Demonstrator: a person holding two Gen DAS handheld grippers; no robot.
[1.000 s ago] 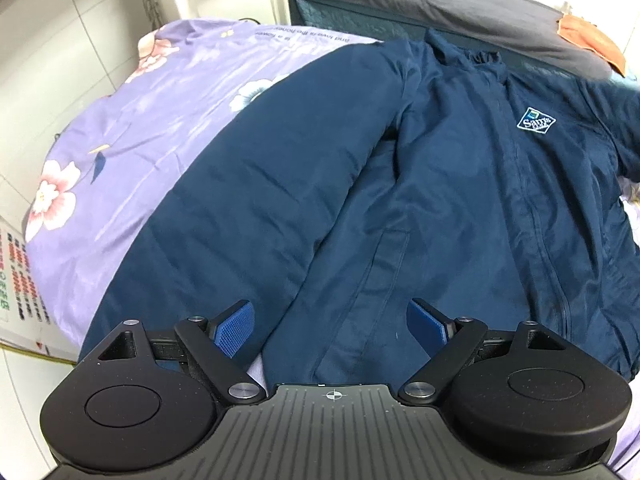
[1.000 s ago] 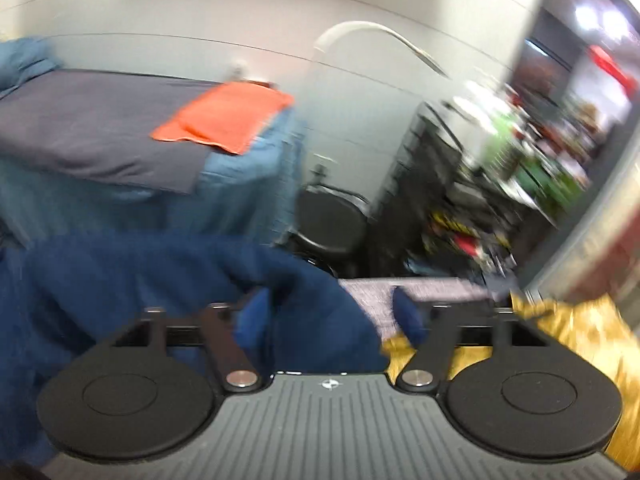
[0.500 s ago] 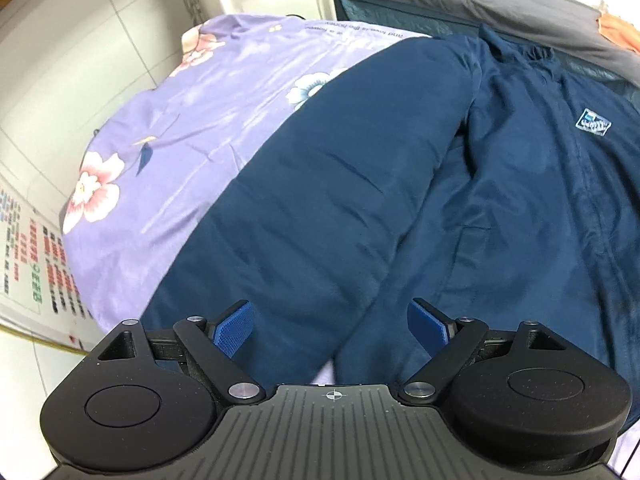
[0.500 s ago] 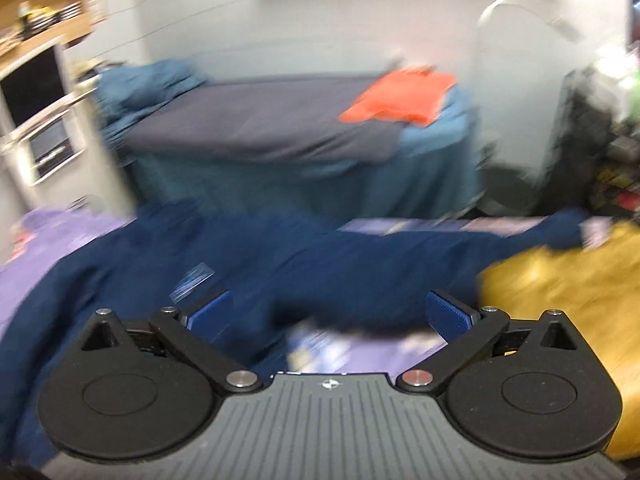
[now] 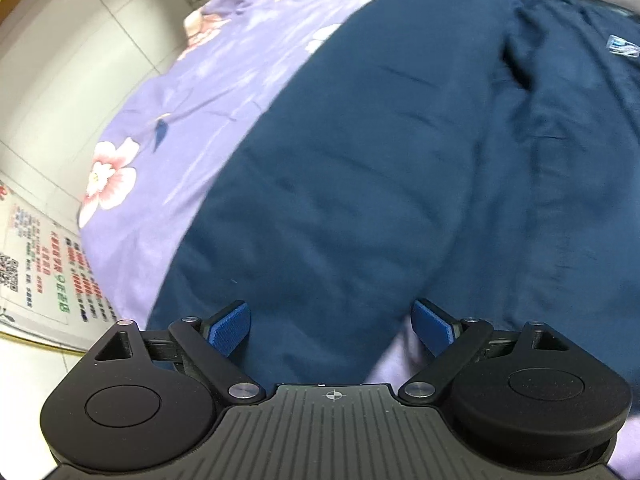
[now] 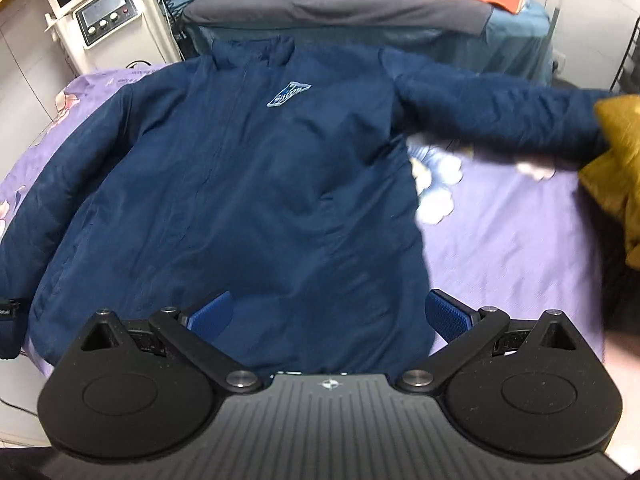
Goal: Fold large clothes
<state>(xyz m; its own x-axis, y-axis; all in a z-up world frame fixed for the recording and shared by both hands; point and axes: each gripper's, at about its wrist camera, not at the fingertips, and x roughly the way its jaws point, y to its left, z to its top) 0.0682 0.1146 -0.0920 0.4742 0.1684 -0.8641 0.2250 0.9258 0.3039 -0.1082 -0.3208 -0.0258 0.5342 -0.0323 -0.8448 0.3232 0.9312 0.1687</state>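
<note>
In the left wrist view the jacket [image 5: 380,180] is cut off by the right edge and the top edge, and its small chest badge [image 5: 622,46] is too blurred to read. The printed poster [image 5: 44,264] at the left edge is cut off, its text too small to read. In the right wrist view the far sleeve [image 6: 500,114] is blurred, and its cuff is hidden behind the yellow cloth [image 6: 620,160], which the right edge cuts.
</note>
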